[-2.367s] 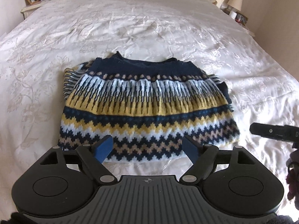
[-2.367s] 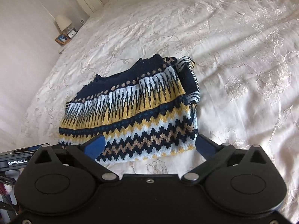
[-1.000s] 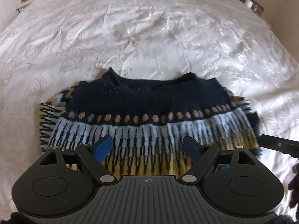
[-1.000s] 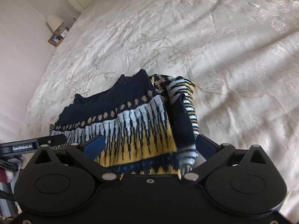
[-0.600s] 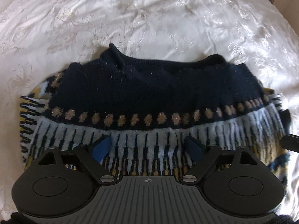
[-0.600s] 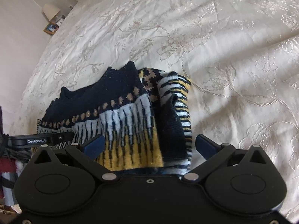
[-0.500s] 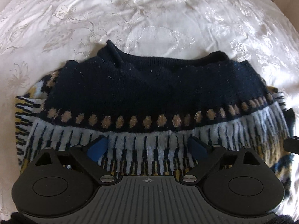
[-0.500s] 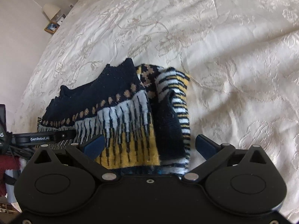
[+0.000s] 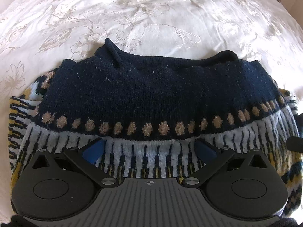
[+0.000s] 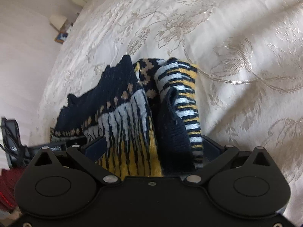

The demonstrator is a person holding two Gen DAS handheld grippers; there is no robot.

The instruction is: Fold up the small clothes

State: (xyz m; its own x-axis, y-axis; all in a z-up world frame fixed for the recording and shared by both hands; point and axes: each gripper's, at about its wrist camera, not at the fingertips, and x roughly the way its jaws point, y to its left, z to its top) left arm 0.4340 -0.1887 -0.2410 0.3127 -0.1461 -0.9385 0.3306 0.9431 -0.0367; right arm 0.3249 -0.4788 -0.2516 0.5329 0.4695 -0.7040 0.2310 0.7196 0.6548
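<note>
A knitted sweater [image 9: 151,90] with a navy yoke, tan dots and white, yellow and navy bands lies folded on the cream embroidered bedspread [image 9: 151,19]. My left gripper [image 9: 149,150] hangs just over its white-striped band with its jaws opening; the blue pads [image 9: 93,150] stand wide apart over the knit and grip nothing. In the right wrist view, the sweater's [image 10: 117,94] right edge, with the folded-in striped sleeve [image 10: 187,98], lies between the spread fingers of my right gripper [image 10: 151,147], which is open.
The bedspread [image 10: 246,56] stretches beyond and to the right of the sweater. A bedside table with a picture frame [image 10: 60,36] stands by the wall at far left. The left gripper's body [image 10: 53,148] and a dark red sleeve [image 10: 7,189] show at the left.
Both grippers have come down close over the sweater, which now fills the views. The left gripper's blue pads have spread wider. The right gripper now straddles the sweater's right edge.
</note>
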